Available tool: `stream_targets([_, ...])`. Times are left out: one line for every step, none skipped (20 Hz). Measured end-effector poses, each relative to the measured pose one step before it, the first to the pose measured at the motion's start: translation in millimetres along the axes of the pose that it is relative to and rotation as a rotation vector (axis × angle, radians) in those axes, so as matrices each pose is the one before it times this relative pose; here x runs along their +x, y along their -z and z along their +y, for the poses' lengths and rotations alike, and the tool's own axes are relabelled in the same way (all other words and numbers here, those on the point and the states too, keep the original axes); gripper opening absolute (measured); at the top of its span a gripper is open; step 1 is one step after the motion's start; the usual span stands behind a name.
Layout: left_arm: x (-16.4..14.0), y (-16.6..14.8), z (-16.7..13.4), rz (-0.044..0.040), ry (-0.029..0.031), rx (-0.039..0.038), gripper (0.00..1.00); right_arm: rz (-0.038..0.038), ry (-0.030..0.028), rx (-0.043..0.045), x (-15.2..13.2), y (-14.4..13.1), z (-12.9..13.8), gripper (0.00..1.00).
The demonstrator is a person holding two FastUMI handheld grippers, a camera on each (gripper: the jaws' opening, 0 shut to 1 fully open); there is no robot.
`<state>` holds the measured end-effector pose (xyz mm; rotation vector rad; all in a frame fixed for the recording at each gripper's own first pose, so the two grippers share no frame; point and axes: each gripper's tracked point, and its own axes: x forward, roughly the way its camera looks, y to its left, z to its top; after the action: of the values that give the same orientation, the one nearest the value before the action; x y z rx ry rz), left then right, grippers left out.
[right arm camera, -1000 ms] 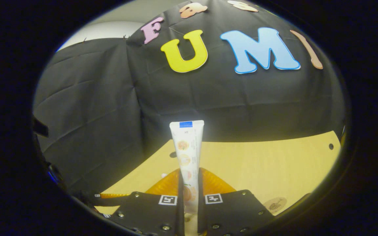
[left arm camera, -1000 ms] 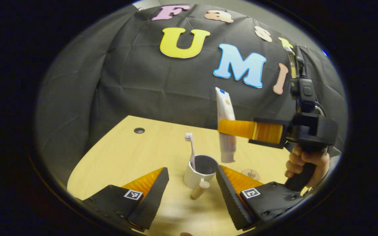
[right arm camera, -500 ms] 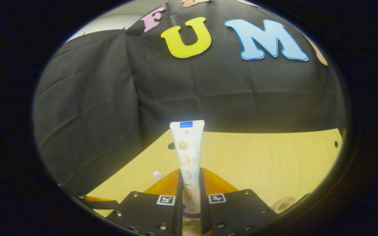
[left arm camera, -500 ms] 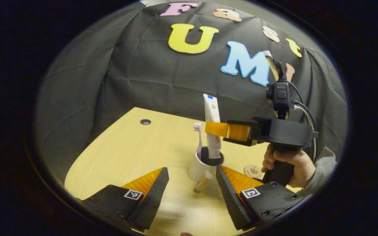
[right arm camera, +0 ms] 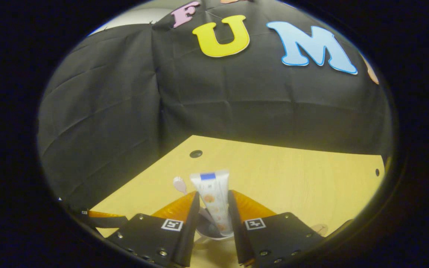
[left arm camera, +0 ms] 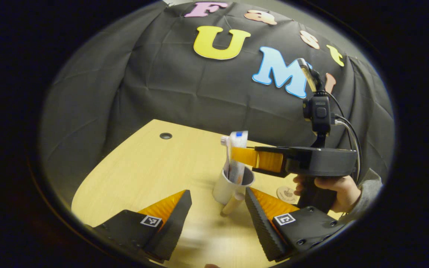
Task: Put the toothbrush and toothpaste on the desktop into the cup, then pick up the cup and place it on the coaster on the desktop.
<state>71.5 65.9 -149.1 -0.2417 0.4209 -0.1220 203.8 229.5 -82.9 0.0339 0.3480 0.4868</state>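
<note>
A white cup with a wooden handle stands on the desk just ahead of my open left gripper. In it stand the toothbrush and the toothpaste tube. The right gripper, held by a hand, hovers over the cup's rim. In the right gripper view my right gripper has its fingers slightly apart around the tube. The tube's lower end rests inside the cup. The toothbrush head shows to its left. A round coaster lies to the right of the cup.
The light wooden desk has a cable hole at its far left. The black cloth wall stands close behind the desk. The right gripper's body and cable hang over the desk's right side. The coaster's edge peeks out beside the right finger.
The right gripper came down over the cup with the tube, then its fingers parted and the tube sank into the cup. My left gripper has stayed put.
</note>
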Motion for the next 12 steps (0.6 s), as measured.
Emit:
stream_targets([-0.53,0.23,-1.4,0.00057,0.00274,0.00073,0.94,-0.00619,0.00249,-0.01187,-5.71,-0.64,1.05,0.42])
stream_targets([-1.12,1.1,-0.57,0.00307,0.00209,0.00096,0.94,-0.00414,0.002,-0.00957,-1.98,-0.94,0.66,0.42])
stream_targets([0.85,0.86,-1.41,0.00417,0.00356,0.0005,0.94,-0.00568,0.00422,-0.00615,-4.26,-2.3,-0.78,0.42])
stream_targets([1.0,1.85,-0.51,0.00356,0.00341,-0.00008,0.94,-0.00809,0.00336,-0.00324,-5.03,-0.94,-0.21,0.42])
stream_targets([1.28,0.33,-1.68,0.00084,0.00488,-0.00107,0.94,-0.00992,0.00467,-0.00262,-5.02,-4.1,-0.71,0.42])
stream_targets([1.33,1.35,-1.58,0.00349,0.00602,-0.00051,0.94,-0.00851,0.00646,-0.002,-5.98,-3.23,-1.11,0.42])
stream_targets([2.04,0.8,-2.38,0.00451,0.00534,0.00135,0.94,-0.00957,0.0059,-0.00059,-7.4,-3.84,-2.65,0.42])
stream_targets([1.61,0.4,-2.3,0.00625,0.00559,0.00387,0.94,-0.01255,0.00555,0.00078,-7.96,-3.21,-2.03,0.42])
stream_targets([4.88,0.74,-3.14,0.0072,0.00644,0.0044,0.94,-0.01859,0.00334,0.0003,-10.11,-4.85,-2.15,0.42])
stream_targets([3.29,-0.03,-2.43,0.00622,0.00745,0.00231,0.94,-0.02004,0.00766,-0.00355,-9.87,-4.45,-2.71,0.42])
stream_targets([2.81,-0.56,-2.67,0.00425,0.00712,0.00288,0.94,-0.02385,0.022,-0.01024,-10.45,-4.16,-7.24,0.42])
stream_targets([3.17,-1.44,-3.36,0.00249,0.00678,0.00526,0.94,-0.02474,0.0383,-0.01591,-11.48,-4.77,-8.86,0.41])
